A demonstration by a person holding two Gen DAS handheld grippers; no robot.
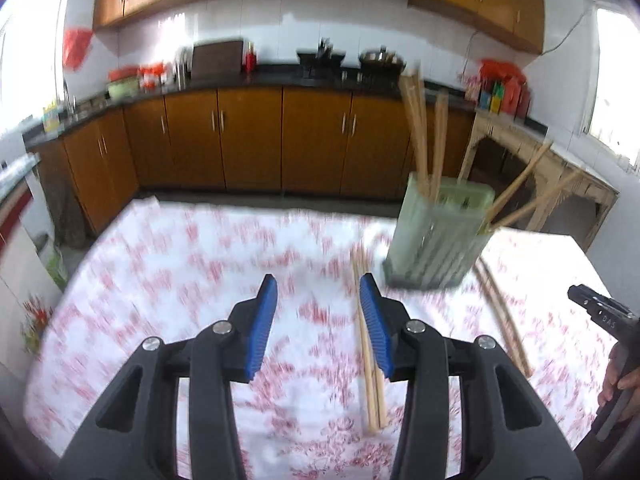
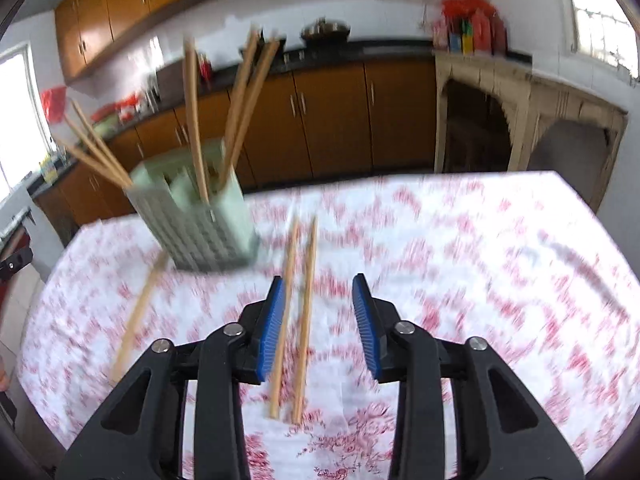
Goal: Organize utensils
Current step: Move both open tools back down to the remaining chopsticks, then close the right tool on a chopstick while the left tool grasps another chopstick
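A pale green slotted utensil holder (image 1: 436, 236) stands on the table with several wooden chopsticks in it; it also shows in the right wrist view (image 2: 200, 220). A pair of chopsticks (image 1: 370, 344) lies on the cloth under my left gripper's right finger. Another pair (image 1: 502, 316) lies right of the holder. My left gripper (image 1: 318, 292) is open and empty above the cloth. My right gripper (image 2: 318, 290) is open and empty, with a pair of chopsticks (image 2: 296, 320) lying on the cloth between and below its fingers. A further chopstick (image 2: 138, 312) lies left of it, below the holder.
The table carries a white cloth with red flowers (image 1: 192, 264). The right gripper and the hand holding it (image 1: 612, 340) show at the right edge of the left wrist view. Brown kitchen cabinets (image 1: 280, 136) and a dark counter run behind the table.
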